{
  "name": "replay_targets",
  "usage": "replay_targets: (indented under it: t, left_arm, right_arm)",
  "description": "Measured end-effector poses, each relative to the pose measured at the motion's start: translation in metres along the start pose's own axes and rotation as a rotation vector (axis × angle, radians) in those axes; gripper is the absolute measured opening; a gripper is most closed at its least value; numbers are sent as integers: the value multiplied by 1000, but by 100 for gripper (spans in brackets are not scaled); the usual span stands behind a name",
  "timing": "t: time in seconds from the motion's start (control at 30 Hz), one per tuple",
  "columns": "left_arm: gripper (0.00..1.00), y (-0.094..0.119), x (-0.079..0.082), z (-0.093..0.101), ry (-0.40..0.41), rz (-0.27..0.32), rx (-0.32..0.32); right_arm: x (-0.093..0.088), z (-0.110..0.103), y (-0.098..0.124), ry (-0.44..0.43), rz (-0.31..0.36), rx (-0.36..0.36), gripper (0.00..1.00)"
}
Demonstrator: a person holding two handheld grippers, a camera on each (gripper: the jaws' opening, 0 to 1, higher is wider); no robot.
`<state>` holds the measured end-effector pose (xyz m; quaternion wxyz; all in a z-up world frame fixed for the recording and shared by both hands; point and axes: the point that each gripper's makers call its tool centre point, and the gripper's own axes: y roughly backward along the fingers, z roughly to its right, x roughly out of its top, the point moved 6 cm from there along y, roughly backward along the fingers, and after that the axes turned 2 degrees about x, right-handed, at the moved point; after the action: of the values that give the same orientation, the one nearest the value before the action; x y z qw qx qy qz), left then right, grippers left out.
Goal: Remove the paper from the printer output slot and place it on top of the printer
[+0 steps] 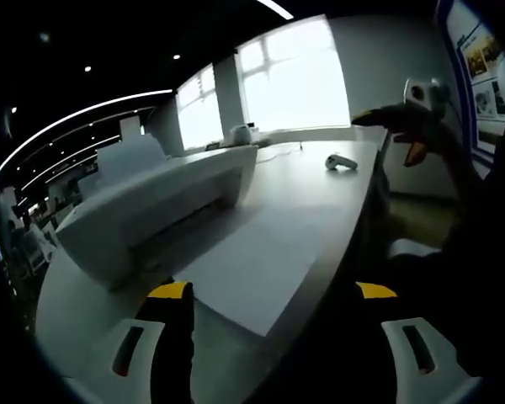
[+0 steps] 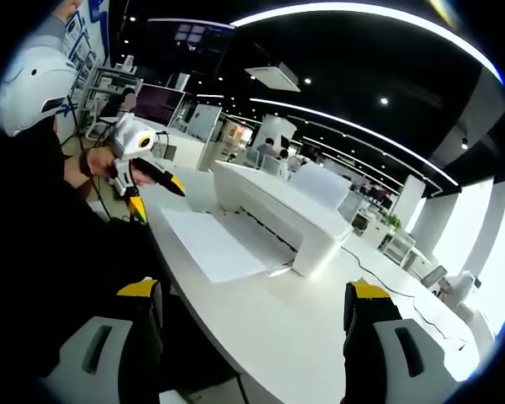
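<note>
Jaws first: our left gripper has its jaws spread wide with nothing between them, and so does our right gripper; both hang off the table edge, so we read this as pre-approach, nothing grasped yet.

The table is the biggest thing, long and white, running off toward bright windows. The printer sits on it, low and white, output slot facing our side, which is why the sheet comes out flat toward us. Rear feed tray stands up behind the printer's top in the right gripper view.

The paper lies flat on the table in front of the slot, far edge at or just inside the slot; we cannot tell if it is still caught by the rollers. In the right gripper view the paper reaches close to the near table edge, so an edge pinch looks workable.

Small white object lies further down the table, well apart.

Printer top looks flat enough to take the sheet.
</note>
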<state>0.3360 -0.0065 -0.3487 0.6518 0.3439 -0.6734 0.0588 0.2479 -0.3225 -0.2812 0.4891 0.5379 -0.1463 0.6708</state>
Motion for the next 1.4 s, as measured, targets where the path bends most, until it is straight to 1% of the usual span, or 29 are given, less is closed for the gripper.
replay_targets:
  t: [0.17, 0.37, 1.4]
  left_arm:
    - [79, -1, -1, -1, -6, -6, 8]
    - [79, -1, 1, 0, -4, 2, 2]
    - [79, -4, 0, 3, -10, -5, -7]
  right_arm:
    - [-1, 0, 0, -1, -1, 0, 84]
    - [0, 0, 0, -2, 0, 1, 84]
    - [0, 1, 0, -2, 0, -1, 84]
